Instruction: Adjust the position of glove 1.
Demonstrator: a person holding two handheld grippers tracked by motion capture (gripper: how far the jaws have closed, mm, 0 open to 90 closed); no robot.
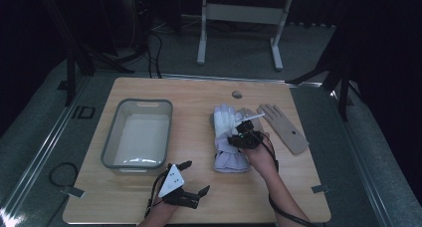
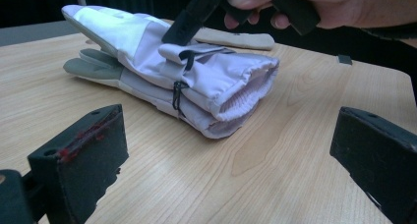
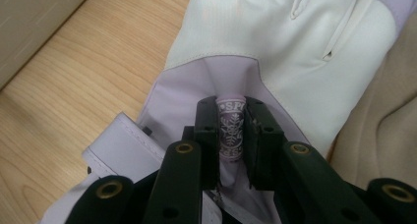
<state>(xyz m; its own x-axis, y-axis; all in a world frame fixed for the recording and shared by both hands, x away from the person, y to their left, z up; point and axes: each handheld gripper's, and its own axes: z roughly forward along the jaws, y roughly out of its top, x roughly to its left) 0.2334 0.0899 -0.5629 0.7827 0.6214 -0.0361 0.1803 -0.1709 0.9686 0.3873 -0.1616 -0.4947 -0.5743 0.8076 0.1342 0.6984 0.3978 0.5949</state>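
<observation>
Right gripper view looks straight down the right tongs [image 3: 231, 135], whose jaws stand narrowly apart with a small lilac tab bearing a printed snowflake badge between them; the pads sit just beside the tab on both sides, and whether they already press on it I cannot tell. That tab belongs to the wrist strap of the white ski glove [image 3: 275, 42], which runs away from the tongs toward the top of the view, fingers far and cuff near. From the high view the same glove [image 1: 226, 137] lies on the worktop [image 1: 199, 192] with its long axis running away from the person, cuff end toward them, and the right tongs [image 1: 245, 136] come down on it from above near the wrist. The left gripper view shows a second glove [image 2: 98, 69] stacked under the top one, cuffs open toward the camera, with the right jaws [image 2: 189, 22] meeting the strap loop from above.

The left tongs [image 1: 194, 179] hang released, jaws wide, near the front edge, well apart from the gloves. A grey bin [image 1: 110, 142] stands to the left, and a tan glove [image 1: 286, 127] lies just right of the pair. The right hand is plainly the nearer; any lift would pull up from the strap, likely leaving the fingers trailing.
</observation>
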